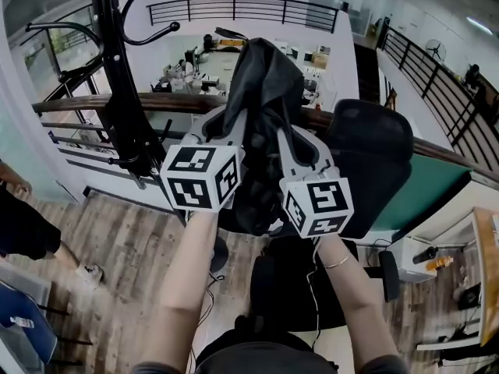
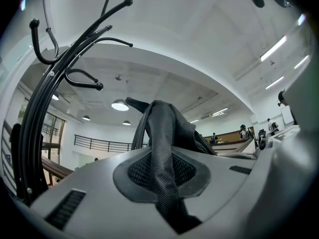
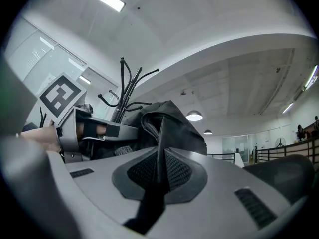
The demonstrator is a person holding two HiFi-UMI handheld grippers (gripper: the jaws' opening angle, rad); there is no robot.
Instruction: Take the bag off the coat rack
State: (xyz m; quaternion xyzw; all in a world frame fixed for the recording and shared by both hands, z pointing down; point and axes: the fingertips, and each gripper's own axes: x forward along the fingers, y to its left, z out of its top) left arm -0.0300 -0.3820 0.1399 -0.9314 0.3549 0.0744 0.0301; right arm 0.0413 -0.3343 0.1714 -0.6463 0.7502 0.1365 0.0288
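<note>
Left gripper [image 1: 232,123] is clamped on a strap of the bag [image 1: 261,76]. Right gripper [image 1: 285,142] pinches a fold of it. Bag is held up at 12 o'clock, long axis vertical. Rack [image 1: 117,92] is at 10 o'clock of the bag, hooks apart from it and nearer the left gripper. Next move is likely away toward 4 o'clock.

My bag [image 1: 261,84] is black, and its strap [image 2: 162,153] has a fine dotted weave. The coat rack [image 1: 117,76] is glossy black. My left tongs [image 1: 234,119] and right tongs [image 1: 283,133] are pale grey with dark mesh pads [image 2: 137,171] and black-and-white square-marker cubes [image 1: 201,178]. The floor [image 1: 117,240] is grey-brown wood planks.
</note>
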